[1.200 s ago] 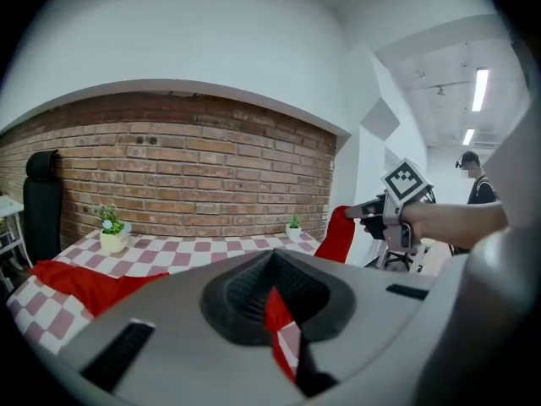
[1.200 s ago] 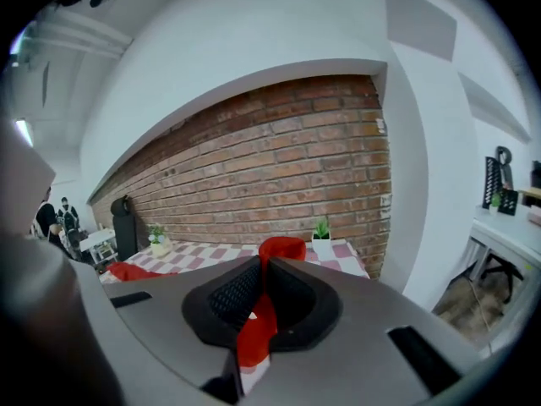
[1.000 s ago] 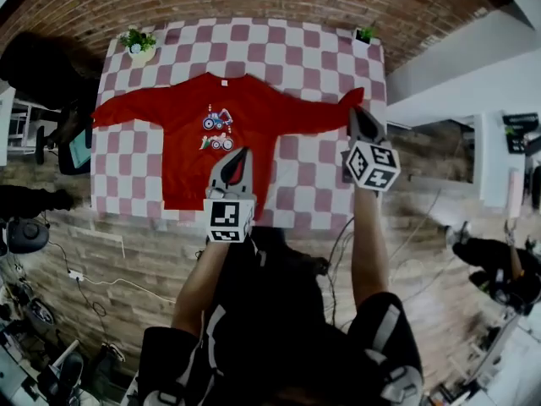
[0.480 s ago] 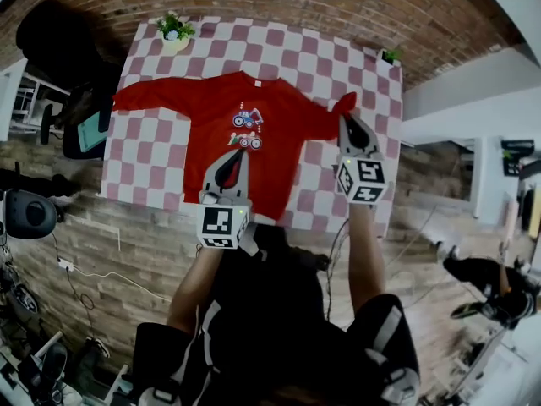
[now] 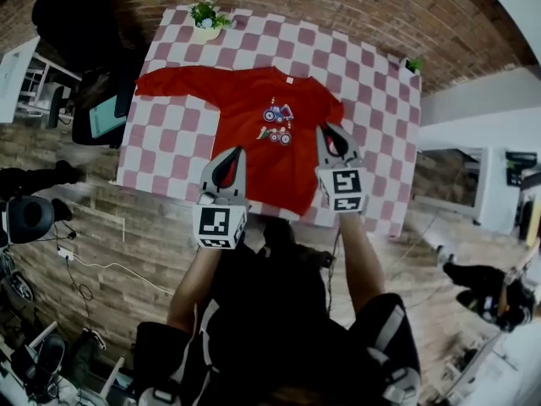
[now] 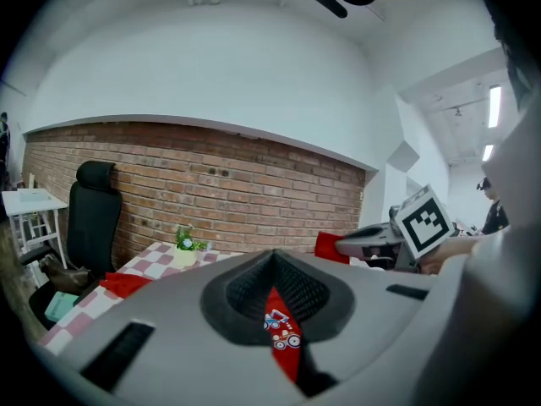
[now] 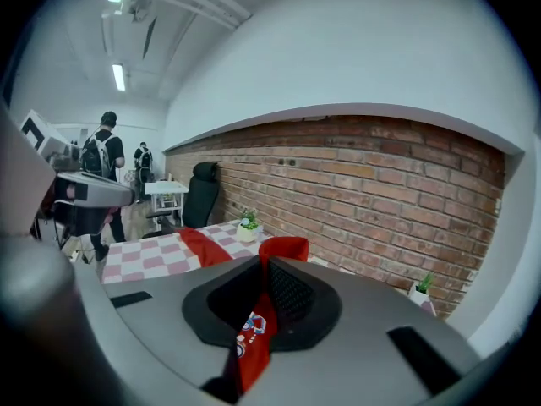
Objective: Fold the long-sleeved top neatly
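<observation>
top: your red long-sleeved top [image 5: 272, 161] lies flat on the checkered counter [image 5: 372, 125], tractor print up, neck toward the brick wall.
left sleeve: the sleeve on your left [image 5: 177, 81] is stretched straight out toward the counter's left edge.
right claw: your right claw [image 5: 330, 138] is clamped on the other sleeve's cuff [image 7: 285, 247], at the right edge of the body, just beside the print.
left claw: your left claw [image 5: 231, 161] is squeezed together and holding nothing, over the lower-left part of the body near the hem.
plants: a small potted plant [image 5: 205, 15] sits at the back-left corner, and another [image 5: 412, 63] at the back-right.
</observation>
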{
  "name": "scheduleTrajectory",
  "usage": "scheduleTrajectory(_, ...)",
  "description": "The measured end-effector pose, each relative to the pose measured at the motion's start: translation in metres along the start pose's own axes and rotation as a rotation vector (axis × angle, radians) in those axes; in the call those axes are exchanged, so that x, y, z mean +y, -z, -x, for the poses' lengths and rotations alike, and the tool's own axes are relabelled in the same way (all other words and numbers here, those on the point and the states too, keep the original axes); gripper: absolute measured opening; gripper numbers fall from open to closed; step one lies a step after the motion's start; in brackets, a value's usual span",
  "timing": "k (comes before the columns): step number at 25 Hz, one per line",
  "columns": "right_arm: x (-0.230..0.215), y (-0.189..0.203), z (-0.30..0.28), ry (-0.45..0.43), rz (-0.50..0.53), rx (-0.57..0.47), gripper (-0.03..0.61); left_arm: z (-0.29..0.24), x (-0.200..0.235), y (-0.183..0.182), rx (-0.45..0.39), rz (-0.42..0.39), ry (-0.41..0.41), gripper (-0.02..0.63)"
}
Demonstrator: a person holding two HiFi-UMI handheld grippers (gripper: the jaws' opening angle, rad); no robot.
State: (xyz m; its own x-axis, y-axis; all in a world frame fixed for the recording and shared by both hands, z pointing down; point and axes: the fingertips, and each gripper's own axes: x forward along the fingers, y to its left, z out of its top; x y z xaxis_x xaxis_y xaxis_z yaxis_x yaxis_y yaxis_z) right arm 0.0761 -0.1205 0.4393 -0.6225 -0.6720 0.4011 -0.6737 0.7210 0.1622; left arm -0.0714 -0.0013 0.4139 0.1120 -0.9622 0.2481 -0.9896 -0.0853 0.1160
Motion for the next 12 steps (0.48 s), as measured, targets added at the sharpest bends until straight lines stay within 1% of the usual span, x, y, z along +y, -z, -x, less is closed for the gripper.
scheduleTrajectory(3, 0.038, 0.010, -0.008, -0.040, 0.031, 0.024, 0.020, 0.016, 0.017, 0.002, -0.009, 0.027, -0.012, 0.006)
scheduleTrajectory(7, 0.090, 0.033, -0.019, -0.095, 0.074, 0.083, 0.021, 0.036, 0.038, 0.013, 0.000, 0.006, -0.019, 0.006)
scheduleTrajectory(10, 0.122, 0.054, -0.034, -0.126, 0.072, 0.098, 0.021, 0.044, 0.050, 0.017, 0.002, 0.011, -0.021, 0.006)
scheduleTrajectory(12, 0.140, 0.070, -0.046, -0.135, 0.063, 0.094, 0.021, 0.048, 0.055, 0.018, -0.004, 0.041, -0.026, 0.006)
